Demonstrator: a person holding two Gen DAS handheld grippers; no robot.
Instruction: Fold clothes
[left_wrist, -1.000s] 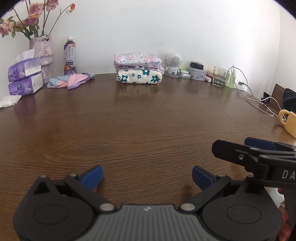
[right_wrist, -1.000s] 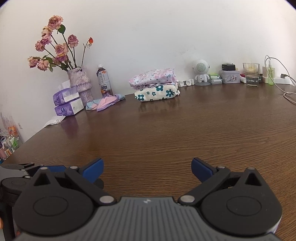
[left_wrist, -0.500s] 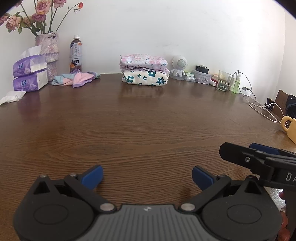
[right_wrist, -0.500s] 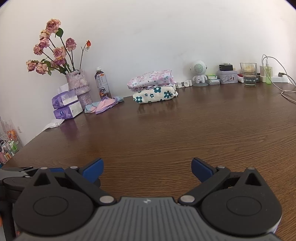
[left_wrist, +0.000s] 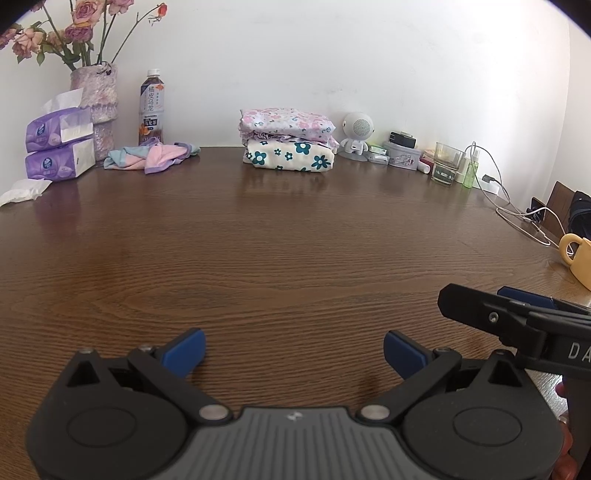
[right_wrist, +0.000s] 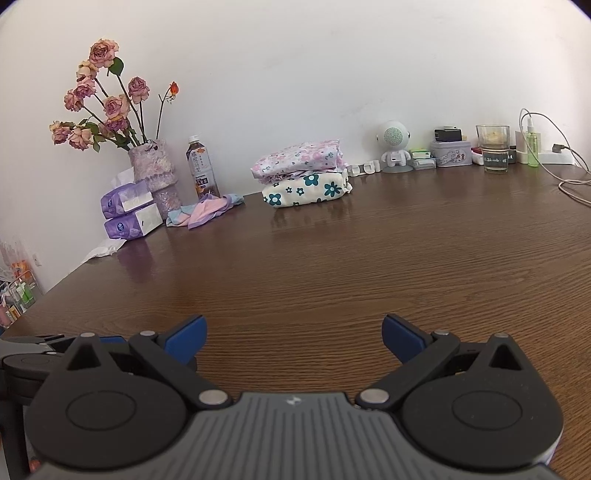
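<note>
Left gripper (left_wrist: 293, 350), black with blue fingertip pads, jaws spread wide, nothing between them; it sits low over the dark brown wood-grain table (left_wrist: 280, 243). Right gripper (right_wrist: 293, 338), same build, likewise spread and empty, just beside the left one at the near edge. Both point toward the far wall. Task items lie well apart from both grippers, at the back of the table: a folded cream garment with teal flowers (left_wrist: 290, 157), and stacked on it a folded white garment with pink blossoms (left_wrist: 286, 123). To their left, a crumpled pink, lilac and pale-blue cloth (left_wrist: 151, 157) lies unfolded, touching the base of a plastic tea bottle with a white cap (left_wrist: 151, 109). Further left: two stacked purple tissue packs (left_wrist: 59, 144) and a mottled lilac vase of dried pink roses (right_wrist: 153, 171). Right of the stack: a small white round-headed robot figure (left_wrist: 356, 134), then a clear drinking glass (left_wrist: 447, 164).
</note>
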